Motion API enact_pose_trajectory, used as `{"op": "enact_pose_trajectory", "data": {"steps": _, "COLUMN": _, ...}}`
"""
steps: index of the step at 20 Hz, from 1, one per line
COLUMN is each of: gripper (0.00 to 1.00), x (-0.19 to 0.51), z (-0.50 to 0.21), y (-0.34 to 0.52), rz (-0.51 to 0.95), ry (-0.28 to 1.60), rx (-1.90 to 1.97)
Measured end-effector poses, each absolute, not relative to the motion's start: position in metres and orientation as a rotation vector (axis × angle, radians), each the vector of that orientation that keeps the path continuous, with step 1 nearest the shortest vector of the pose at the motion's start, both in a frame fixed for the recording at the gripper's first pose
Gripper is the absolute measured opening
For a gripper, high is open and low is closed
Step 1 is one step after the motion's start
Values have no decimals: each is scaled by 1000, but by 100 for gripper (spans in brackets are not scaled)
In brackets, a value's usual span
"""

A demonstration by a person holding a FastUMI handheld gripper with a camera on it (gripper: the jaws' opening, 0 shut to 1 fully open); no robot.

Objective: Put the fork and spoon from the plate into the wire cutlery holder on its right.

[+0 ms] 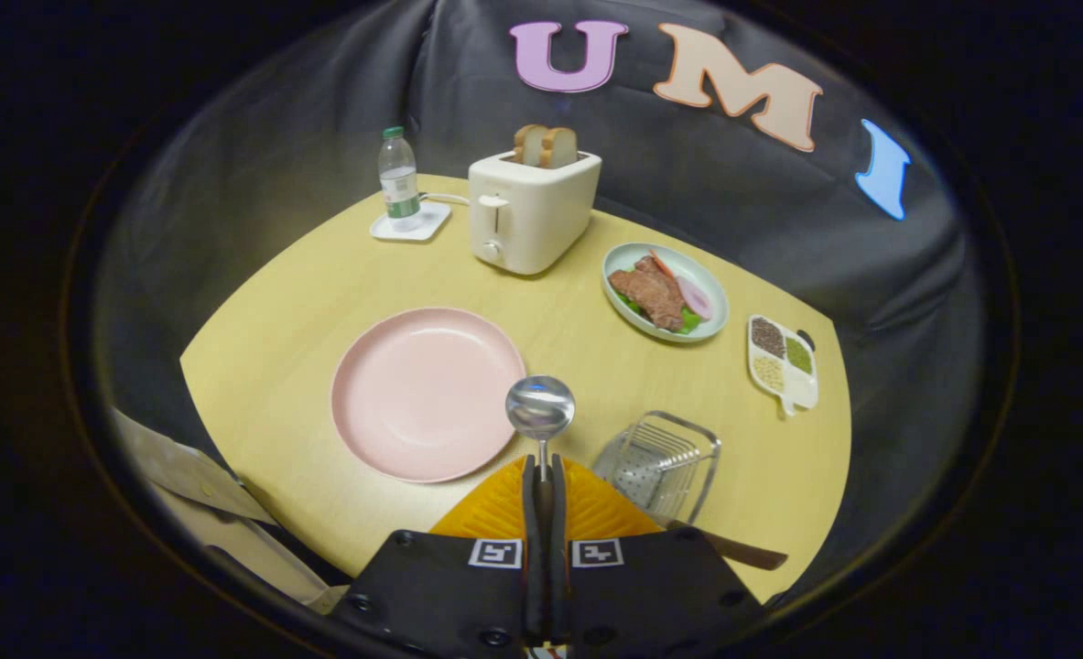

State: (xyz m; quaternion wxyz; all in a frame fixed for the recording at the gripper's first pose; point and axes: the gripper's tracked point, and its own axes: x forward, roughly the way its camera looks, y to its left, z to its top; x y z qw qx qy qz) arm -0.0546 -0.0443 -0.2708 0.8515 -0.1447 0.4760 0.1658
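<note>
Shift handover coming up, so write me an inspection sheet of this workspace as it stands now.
Surface: yellow wooden table, rounded edge, no spills seen.
Job's things: spoon held upright, bowl above the pink plate's right rim; plate bare; wire cutlery holder right of the plate, with a brown handle sticking out at its near end, which may be the fork.
Clutter: toaster with two bread slices; water bottle on a white coaster; dish of meat and greens; divided tray of grains.
Grippers: tool shut on the spoon's handle.
Cables: white cord running from behind the toaster toward the coaster.
Surroundings: black cloth booth wall; pale frame below the table's near left edge.
</note>
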Motion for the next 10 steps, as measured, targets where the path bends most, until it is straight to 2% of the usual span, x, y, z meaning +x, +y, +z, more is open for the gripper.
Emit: {"op": "enact_pose_trajectory", "data": {"steps": 10, "gripper": 6, "x": -53, "z": -261, "y": -106, "rz": 246, "ry": 1007, "rx": -306}}
